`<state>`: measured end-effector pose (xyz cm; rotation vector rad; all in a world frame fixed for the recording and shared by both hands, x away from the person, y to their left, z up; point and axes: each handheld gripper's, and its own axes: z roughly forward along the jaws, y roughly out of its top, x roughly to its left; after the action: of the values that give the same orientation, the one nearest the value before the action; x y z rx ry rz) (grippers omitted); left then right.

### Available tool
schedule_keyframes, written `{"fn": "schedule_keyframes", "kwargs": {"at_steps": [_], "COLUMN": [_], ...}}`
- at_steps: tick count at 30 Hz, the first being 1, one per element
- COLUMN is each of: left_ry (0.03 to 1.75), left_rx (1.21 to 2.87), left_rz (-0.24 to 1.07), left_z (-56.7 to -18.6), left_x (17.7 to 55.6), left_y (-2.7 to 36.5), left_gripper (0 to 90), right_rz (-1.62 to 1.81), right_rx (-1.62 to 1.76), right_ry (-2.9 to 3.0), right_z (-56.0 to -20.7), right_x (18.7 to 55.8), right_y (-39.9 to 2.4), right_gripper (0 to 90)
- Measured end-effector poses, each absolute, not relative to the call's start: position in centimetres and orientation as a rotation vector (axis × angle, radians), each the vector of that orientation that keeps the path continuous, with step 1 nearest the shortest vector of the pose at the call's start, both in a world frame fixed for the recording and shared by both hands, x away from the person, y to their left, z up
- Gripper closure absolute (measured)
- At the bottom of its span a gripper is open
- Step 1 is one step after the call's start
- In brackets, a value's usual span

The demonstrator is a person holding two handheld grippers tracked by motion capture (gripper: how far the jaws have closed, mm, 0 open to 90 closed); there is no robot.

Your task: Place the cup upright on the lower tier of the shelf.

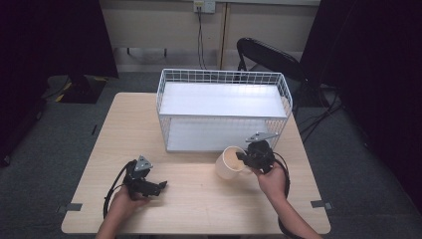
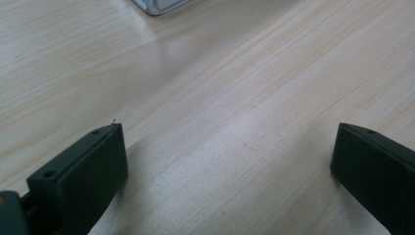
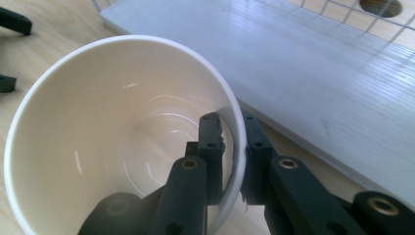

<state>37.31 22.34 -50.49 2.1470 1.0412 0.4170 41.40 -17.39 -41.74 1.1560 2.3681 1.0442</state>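
Right tongs (image 3: 230, 147) pinch the cream cup's (image 3: 98, 127) rim wall between them; left tongs (image 2: 225, 161) gape over bare table (image 2: 235, 88)

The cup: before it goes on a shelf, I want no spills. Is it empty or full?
Empty. The right gripper view looks straight into the cup and shows only its bare, glossy cream inside and bottom, no liquid.

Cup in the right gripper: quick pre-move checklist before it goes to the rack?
1. Grip: right gripper jaws pinch the cup wall, one inside, one outside: ok.
2. Cup empty: ok.
3. Cup level: tilted in the high view: not ok.
4. Rack lower shelf free: ok.
5. Left gripper out of the path, open over bare table: ok.
6. Clearance under the top shelf: cannot tell.
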Motion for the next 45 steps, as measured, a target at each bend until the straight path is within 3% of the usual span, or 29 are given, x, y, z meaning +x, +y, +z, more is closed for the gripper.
{"fn": "schedule_keyframes", "kwargs": {"at_steps": [20,45], "left_ry": [1.042,1.043], "left_rx": [2.146,2.144], "left_rz": [0.418,0.418], "left_z": [-50.5,-50.5], "left_x": [37.3,37.3], "left_y": [22.3,22.3], "left_gripper": [0.0,0.0], "right_rz": [1.049,1.047], "right_rx": [1.303,1.345], "right_ry": [2.169,2.026], "right_z": [-41.6,-41.4], "right_x": [42.6,44.1], "right_y": [-20.4,-20.6], "right_gripper": [83.0,83.0]}}
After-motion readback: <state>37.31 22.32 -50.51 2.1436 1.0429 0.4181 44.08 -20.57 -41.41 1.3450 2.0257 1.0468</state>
